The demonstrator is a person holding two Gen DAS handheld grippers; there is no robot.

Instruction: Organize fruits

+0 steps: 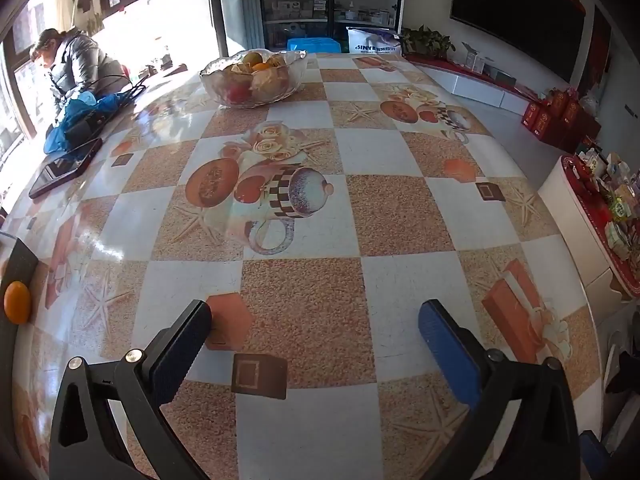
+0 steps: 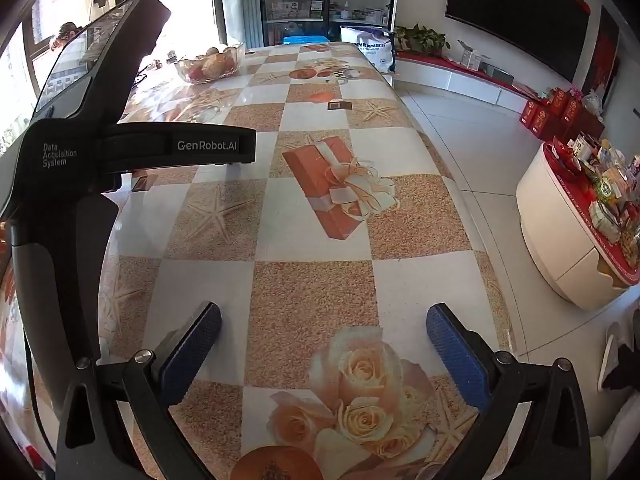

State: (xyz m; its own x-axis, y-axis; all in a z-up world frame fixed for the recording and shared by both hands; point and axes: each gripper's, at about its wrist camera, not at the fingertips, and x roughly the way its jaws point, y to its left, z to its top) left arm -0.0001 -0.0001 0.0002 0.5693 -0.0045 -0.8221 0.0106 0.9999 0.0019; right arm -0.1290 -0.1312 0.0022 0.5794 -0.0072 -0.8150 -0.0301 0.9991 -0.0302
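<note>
A: What's hard to see?
B: The glass bowl (image 1: 252, 80) of fruit at the table's (image 1: 400, 216) far end; pieces blur together. A small orange (image 1: 17, 302) sits half cut off at the left edge.
A: Obstructions?
B: The left gripper (image 1: 314, 328) body blocks the right view's left side. Both it and the right gripper (image 2: 323, 330) hover with jaws spread, empty.

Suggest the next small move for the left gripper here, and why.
Probably swing the left gripper left toward the small orange fruit at the table edge. Both grippers are open and empty, the glass bowl at the far end already holds fruit, and this one lies apart from it.
</note>
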